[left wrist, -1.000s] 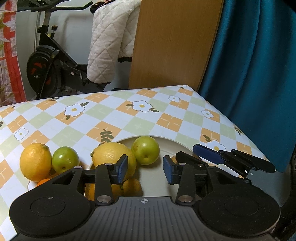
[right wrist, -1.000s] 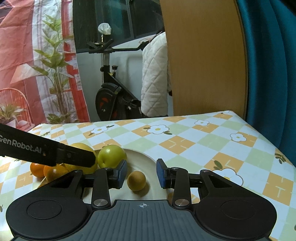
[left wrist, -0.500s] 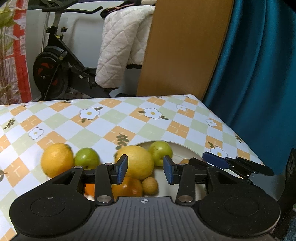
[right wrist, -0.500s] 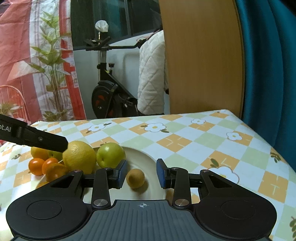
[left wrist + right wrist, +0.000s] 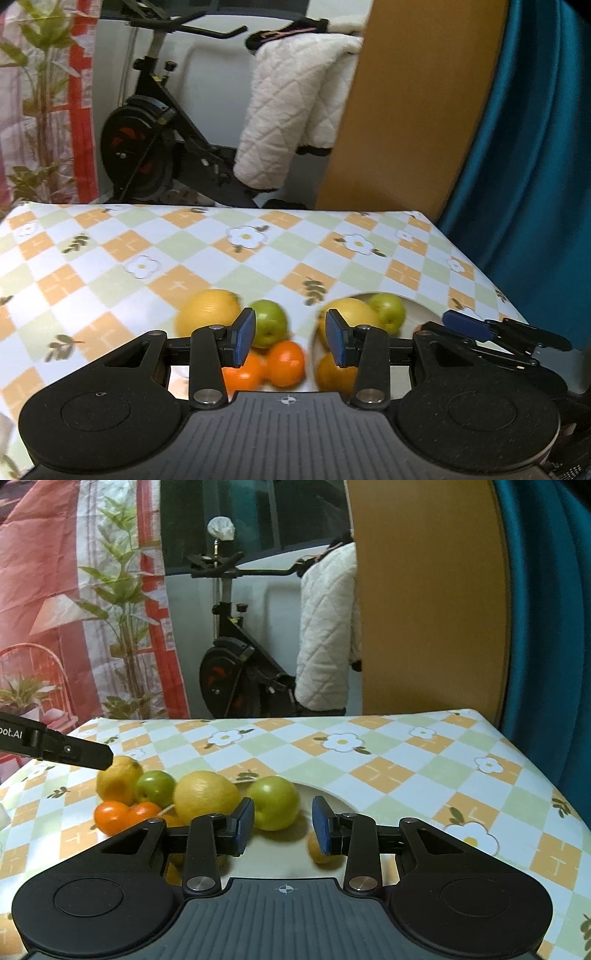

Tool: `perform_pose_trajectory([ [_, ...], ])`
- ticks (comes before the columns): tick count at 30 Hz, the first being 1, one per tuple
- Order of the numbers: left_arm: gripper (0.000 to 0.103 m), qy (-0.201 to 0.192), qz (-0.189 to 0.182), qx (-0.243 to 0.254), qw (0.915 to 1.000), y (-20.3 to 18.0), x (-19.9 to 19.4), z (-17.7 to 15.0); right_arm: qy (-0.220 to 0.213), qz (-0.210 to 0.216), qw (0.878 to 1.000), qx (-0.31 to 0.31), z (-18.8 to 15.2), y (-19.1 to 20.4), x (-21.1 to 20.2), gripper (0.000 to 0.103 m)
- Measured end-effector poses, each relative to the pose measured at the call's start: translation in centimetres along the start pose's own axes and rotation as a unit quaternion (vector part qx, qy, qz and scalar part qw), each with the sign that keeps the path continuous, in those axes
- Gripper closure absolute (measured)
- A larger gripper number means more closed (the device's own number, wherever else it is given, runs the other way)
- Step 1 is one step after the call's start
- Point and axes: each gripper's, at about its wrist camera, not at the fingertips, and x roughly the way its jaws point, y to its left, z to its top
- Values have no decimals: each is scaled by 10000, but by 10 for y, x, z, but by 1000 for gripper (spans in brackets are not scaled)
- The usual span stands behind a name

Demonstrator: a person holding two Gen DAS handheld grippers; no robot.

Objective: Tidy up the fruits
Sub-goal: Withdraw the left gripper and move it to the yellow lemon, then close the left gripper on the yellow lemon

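Left gripper (image 5: 290,341) drawn back, lemon (image 5: 205,797) lying crosswise on plate (image 5: 328,794)

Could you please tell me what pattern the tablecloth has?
The tablecloth is a diamond check of orange, pale green and white with daisies, clearest in the right wrist view.

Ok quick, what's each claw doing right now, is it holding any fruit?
Left claw: open, holding nothing, fruit on the table beyond it.
Right claw: open, holding nothing.
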Motion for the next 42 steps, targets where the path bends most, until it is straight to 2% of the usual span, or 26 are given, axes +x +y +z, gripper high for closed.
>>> perform_pose_trajectory([
  [9, 59, -126, 272, -118, 9995, 41, -18, 7, -15, 301, 9992, -258, 17, 39, 5, 71],
  [20, 60, -107, 207, -308, 9993, 63, -17, -1, 163, 609, 9951, -761, 26, 93, 21, 71],
  [27, 59, -105, 132, -524, 9985, 76, -6, 2, 324, 731, 9934, -824, 32, 113, 42, 70],
  [28, 59, -109, 111, -573, 9982, 78, -4, 3, 355, 771, 9929, -832, 32, 117, 46, 67],
  [32, 57, -106, -30, -716, 9974, 82, 5, 7, 414, 873, 9892, -1099, 33, 138, 62, 44],
  [34, 47, -47, -127, -756, 9970, 83, 12, 7, 450, 917, 9859, -1327, 33, 150, 70, 40],
  [38, 46, 64, -310, -825, 9961, 87, 24, 5, 546, 867, 9779, -1824, 32, 166, 85, 39],
  [42, 46, 142, -458, -865, 9951, 90, 33, 2, 685, 844, 9762, -1877, 32, 172, 100, 39],
])
